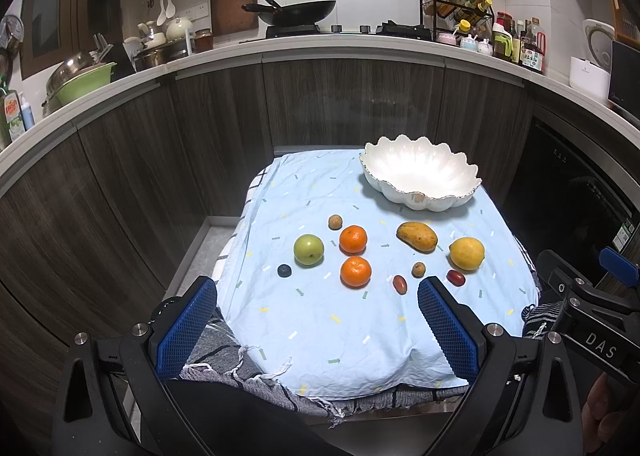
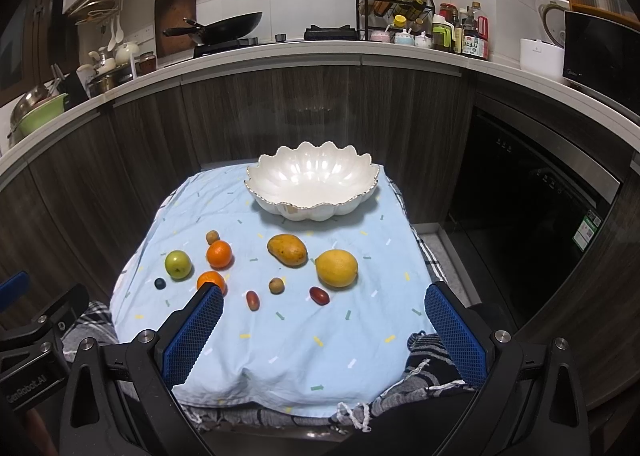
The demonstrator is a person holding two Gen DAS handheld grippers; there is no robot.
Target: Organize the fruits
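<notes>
A white scalloped bowl (image 1: 420, 172) (image 2: 312, 186) stands empty at the far right of a small table under a light blue cloth (image 1: 320, 320) (image 2: 296, 344). On the cloth lie a green apple (image 1: 308, 250) (image 2: 177, 264), two oranges (image 1: 353, 239) (image 1: 355, 271) (image 2: 219, 254), a mango (image 1: 417, 236) (image 2: 287, 250), a lemon (image 1: 467, 253) (image 2: 336, 268), a blueberry (image 1: 284, 271), two red dates (image 1: 400, 284) (image 1: 455, 277) and two small brown fruits (image 1: 335, 222) (image 1: 418, 269). My left gripper (image 1: 318, 298) and right gripper (image 2: 326, 306) hover open and empty over the near edge.
A striped blanket (image 1: 224, 360) hangs under the cloth at the front. Dark wood cabinets and a kitchen counter (image 1: 344, 46) with a wok (image 1: 296, 12), bottles and dishes curve behind the table. A black oven front (image 2: 532, 216) stands to the right.
</notes>
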